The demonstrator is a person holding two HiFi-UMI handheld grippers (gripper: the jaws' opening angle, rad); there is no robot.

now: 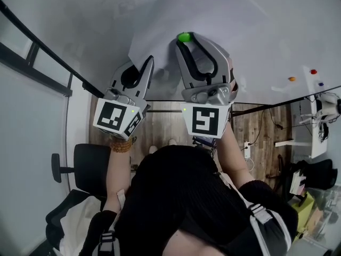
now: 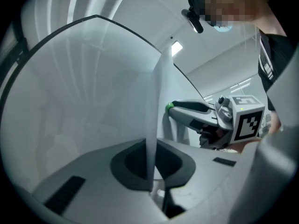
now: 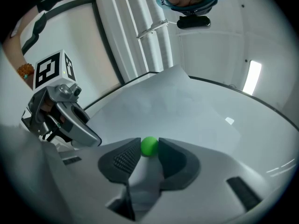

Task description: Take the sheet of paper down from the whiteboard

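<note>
Over on the left, the left hand-held gripper (image 1: 147, 61) has its jaws pressed together on the near edge of the sheet of paper (image 1: 165, 20), and its own view shows the thin white edge running straight down between the pads. The sheet lies flat on the whiteboard (image 1: 74, 25) higher up but curls off it at that pinched side. Moving to the middle, the right hand-held gripper (image 1: 186, 40) is clamped on the green magnet (image 1: 184, 37) that pins the sheet, one pad on each side of it. So the step in hand looks like freeing the paper. The smart play, I'd say, is for the right side to pull the magnet straight off the board rather than drag it across the paper, while the left keeps its pinch firm and steady. Once the magnet lets go, that pinch is all that holds the sheet. Tug early with the left and the paper could tear or crease at the magnet. Further right, three small magnets, red (image 1: 313, 71), orange (image 1: 291, 79) and blue (image 1: 319, 83), sit on the board well apart from the sheet. As for writing, nothing is readable. The sheet looks blank, and the marker cubes (image 1: 204, 120) carry only black-and-white square patterns.
</note>
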